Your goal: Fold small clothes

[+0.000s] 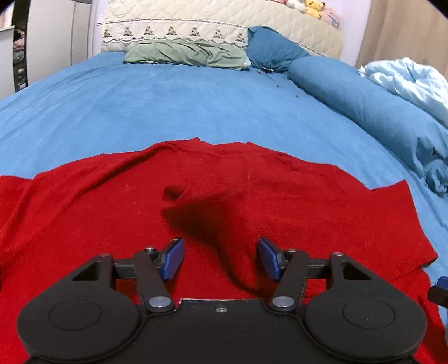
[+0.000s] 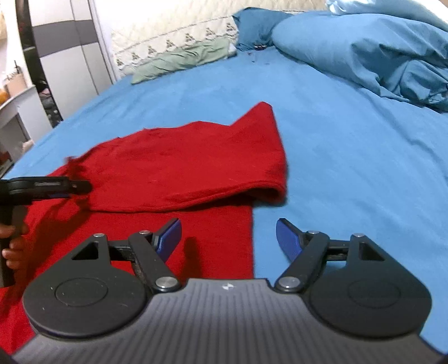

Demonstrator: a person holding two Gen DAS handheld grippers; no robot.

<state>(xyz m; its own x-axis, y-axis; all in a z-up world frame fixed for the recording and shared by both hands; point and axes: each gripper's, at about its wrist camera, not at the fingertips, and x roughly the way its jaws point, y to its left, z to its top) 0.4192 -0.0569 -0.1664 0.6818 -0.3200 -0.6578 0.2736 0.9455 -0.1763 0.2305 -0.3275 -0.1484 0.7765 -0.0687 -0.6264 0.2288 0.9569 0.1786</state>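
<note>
A red knit garment lies spread on the blue bed sheet. In the right wrist view the garment has its far part folded over the near part, with a sleeve pointing away. My left gripper is open and empty, hovering low over the middle of the garment. It also shows from the side in the right wrist view, over the garment's left part. My right gripper is open and empty, above the garment's right edge where red cloth meets the sheet.
A green pillow and a cream quilted headboard cover are at the far end. A blue bolster and bunched light-blue bedding lie along the right side. White cupboards stand left of the bed.
</note>
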